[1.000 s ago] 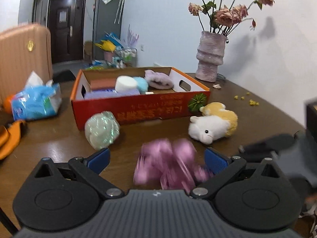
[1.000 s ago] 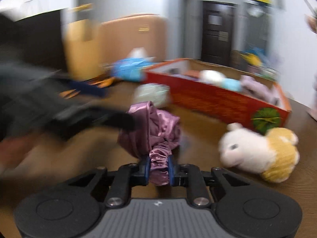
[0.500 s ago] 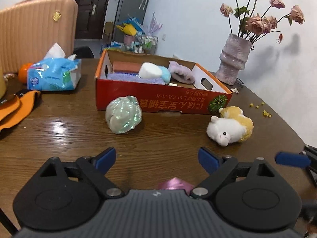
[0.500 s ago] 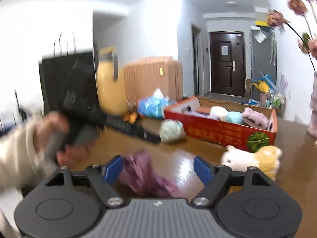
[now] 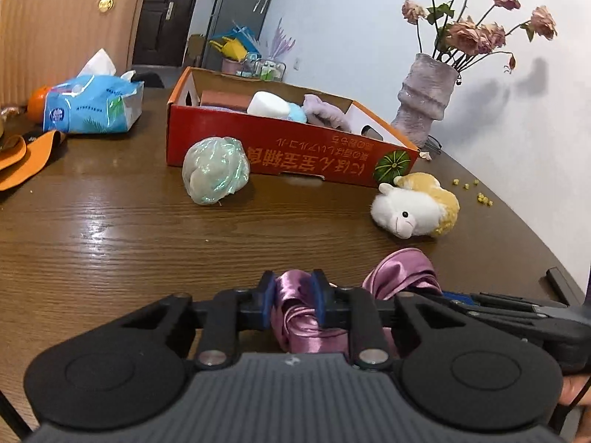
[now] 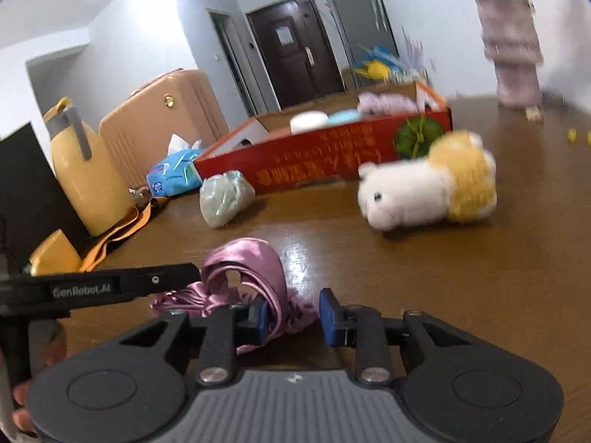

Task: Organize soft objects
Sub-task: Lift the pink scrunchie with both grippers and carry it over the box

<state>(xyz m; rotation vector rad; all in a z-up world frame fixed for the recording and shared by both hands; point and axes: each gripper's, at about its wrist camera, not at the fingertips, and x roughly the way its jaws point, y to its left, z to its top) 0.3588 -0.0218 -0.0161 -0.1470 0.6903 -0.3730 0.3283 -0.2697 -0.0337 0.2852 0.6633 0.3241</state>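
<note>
While the left gripper (image 5: 293, 297), having just closed, clenched the satin cloth (image 5: 299, 313) between its jaws, the right gripper (image 6: 293, 317), closing too, stood unclenched around another fold, so boxing it likely needed one grip only.

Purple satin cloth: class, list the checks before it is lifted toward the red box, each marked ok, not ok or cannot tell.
1. Left gripper pinches the purple satin cloth: ok; its jaws have just been closing onto it.
2. Right gripper pinches it too: not ok; jaws have just been closing, cloth between them, one pad clear.
3. Room in the red box: cannot tell.
4. Plush toy and green bundle lie apart from the cloth: ok.
</note>
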